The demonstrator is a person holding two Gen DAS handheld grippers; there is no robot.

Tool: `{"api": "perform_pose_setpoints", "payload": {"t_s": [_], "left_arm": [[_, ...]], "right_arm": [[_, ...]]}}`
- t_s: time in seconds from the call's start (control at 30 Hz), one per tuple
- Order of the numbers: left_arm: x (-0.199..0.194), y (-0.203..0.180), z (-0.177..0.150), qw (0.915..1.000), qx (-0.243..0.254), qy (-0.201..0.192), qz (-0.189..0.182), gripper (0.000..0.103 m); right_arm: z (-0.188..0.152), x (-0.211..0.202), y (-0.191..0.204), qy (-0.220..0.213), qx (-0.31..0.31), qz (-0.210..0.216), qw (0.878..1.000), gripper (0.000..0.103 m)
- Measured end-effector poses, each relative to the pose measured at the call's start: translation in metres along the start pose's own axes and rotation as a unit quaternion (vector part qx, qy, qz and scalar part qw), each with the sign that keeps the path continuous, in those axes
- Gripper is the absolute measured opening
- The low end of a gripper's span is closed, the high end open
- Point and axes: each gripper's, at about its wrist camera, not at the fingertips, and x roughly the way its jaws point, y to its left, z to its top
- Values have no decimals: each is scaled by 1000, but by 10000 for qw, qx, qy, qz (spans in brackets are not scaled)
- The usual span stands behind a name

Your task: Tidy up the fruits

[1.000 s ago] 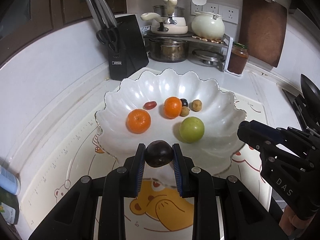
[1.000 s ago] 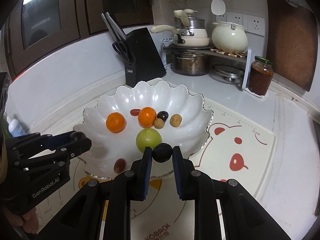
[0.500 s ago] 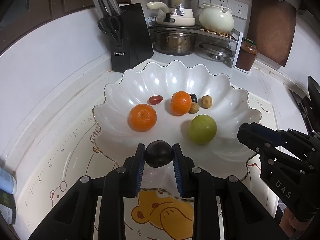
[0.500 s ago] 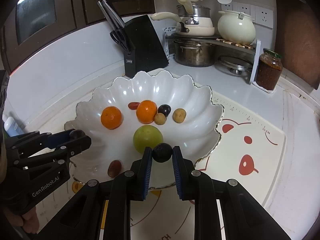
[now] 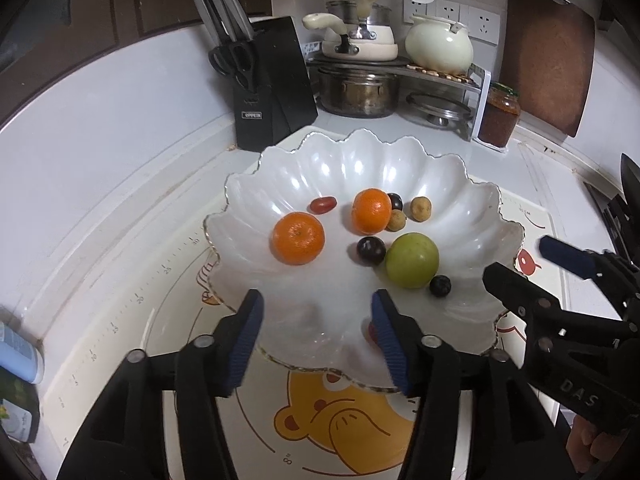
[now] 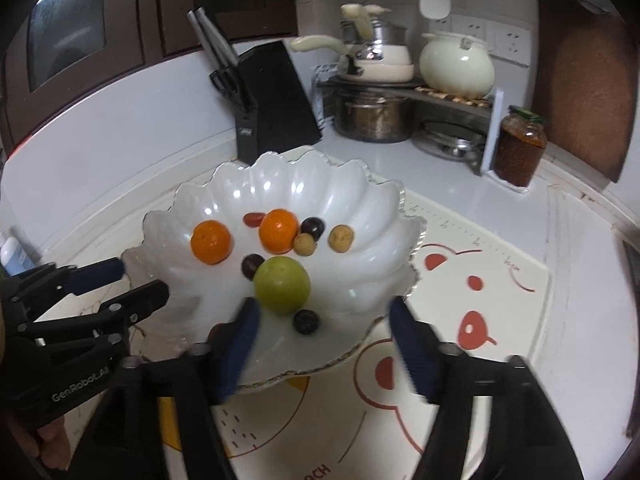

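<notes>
Both grippers are the same chunky matte black plastic build, two long fingers each with ribbed dark blue pads on the inner faces. Left gripper [image 5: 316, 334] has silver screws dotted along its linkages, and "GenRobot.AI" in white on its side. Right gripper [image 6: 322, 342] says "DAS" on its side. A bit of bare skin shows behind each.

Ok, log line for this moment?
left gripper: open | right gripper: open | both dark fruits in white bowl
</notes>
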Motion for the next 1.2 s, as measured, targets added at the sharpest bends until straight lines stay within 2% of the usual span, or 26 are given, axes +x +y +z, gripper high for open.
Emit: {"api": "perform_pose_setpoints", "payload": {"t_s": [0.03,0.7,1.2], "left_arm": [[-2,0,0,10000,-3,-16,26,64],[-59,-5,-13,9981,-129,-400,458,93],[-111,-14,-38,9956,-245,-724,543,98]], "right_arm": [[1,-3,-1,-47,26,-68,10000,83],[-6,-52,-5,-356,83,-323,9988,90],[-25,-102,-2,-643,73,-348,9973,92]]}}
